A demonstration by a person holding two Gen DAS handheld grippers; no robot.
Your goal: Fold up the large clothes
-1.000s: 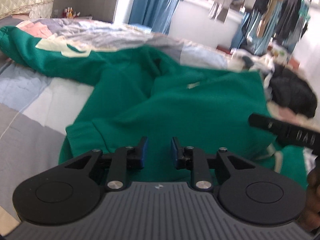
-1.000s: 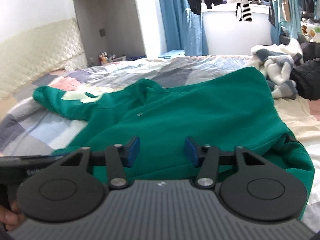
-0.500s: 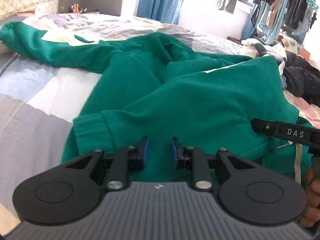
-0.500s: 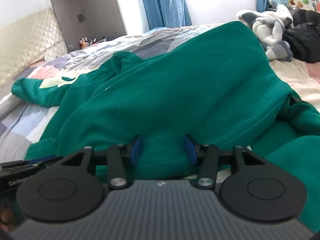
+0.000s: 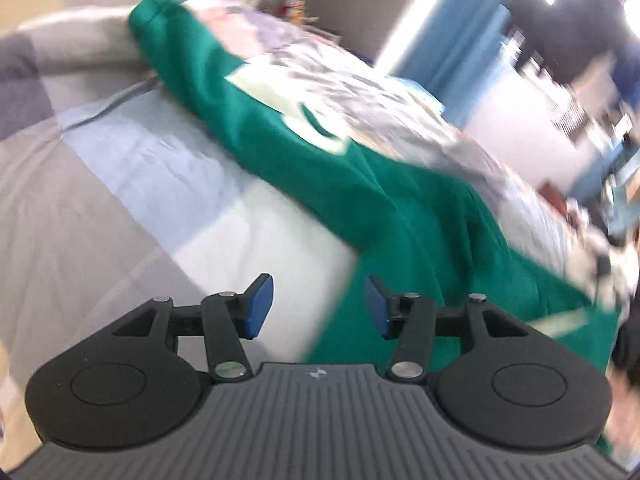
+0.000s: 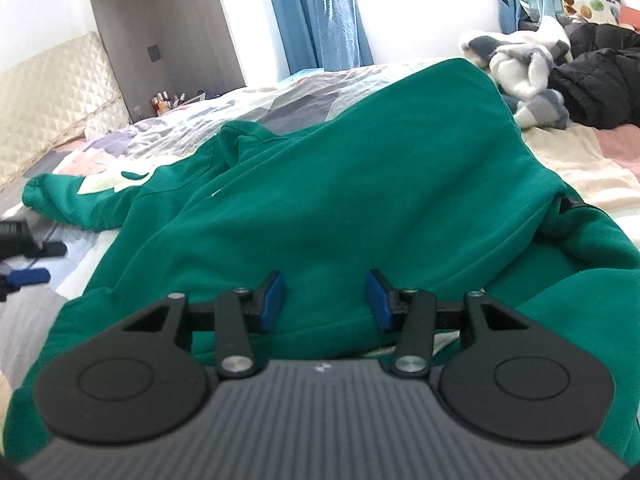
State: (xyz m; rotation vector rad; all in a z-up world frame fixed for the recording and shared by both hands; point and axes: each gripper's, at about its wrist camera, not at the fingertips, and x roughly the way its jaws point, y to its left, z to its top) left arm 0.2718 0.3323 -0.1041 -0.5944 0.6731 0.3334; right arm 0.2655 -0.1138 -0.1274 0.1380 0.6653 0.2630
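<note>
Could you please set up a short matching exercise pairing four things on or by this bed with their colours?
Things:
1. sweatshirt
2. jacket
3. curtain
4. headboard

Colours:
A. blue
B. cream, quilted
C. green
D. black

Pairs: 1-C, 2-D, 3-A, 4-B
</note>
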